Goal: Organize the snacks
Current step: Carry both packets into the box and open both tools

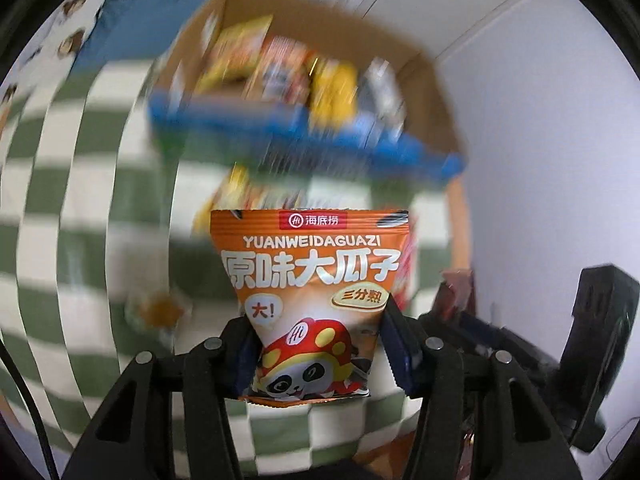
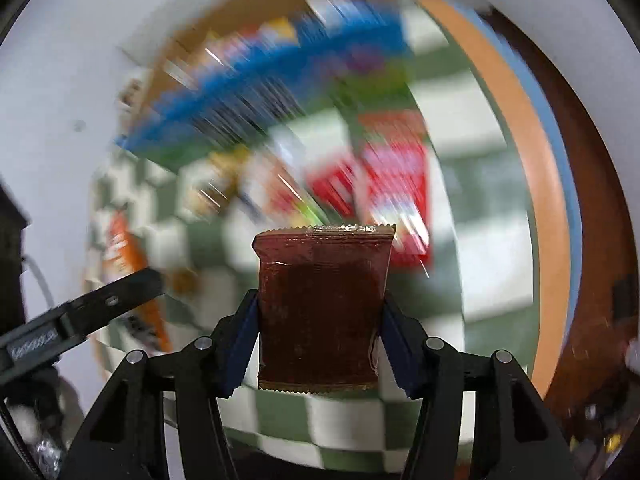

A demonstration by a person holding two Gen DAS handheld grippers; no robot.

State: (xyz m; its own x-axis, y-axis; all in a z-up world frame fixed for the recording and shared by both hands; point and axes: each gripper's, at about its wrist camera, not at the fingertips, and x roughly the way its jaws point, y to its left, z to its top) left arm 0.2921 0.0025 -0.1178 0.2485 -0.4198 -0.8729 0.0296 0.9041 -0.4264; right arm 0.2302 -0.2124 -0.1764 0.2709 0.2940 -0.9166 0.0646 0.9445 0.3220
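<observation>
Mid-task. Left tongs (image 1: 316, 344) clamped on an orange seed packet (image 1: 310, 280), pads pressing both its sides; packet is in the air above the checked desk (image 1: 80, 200). Right tongs (image 2: 318, 332) likewise clamped on a dark brown sachet (image 2: 320, 304), also clear of the desk. Both views heavily blurred.

Done so far, judging by the layout: the cardboard box (image 1: 432, 92) with the blue rim already holds several packets, yellow and red ones among them, contents otherwise too smeared to sort out.

Left to do: the two held items are not yet in the box. At least a red packet (image 2: 396, 184) and a few more lie loose on the desk in front of the box; exact count can't be told. Likely next: carry both over the rim and drop them in.
</observation>
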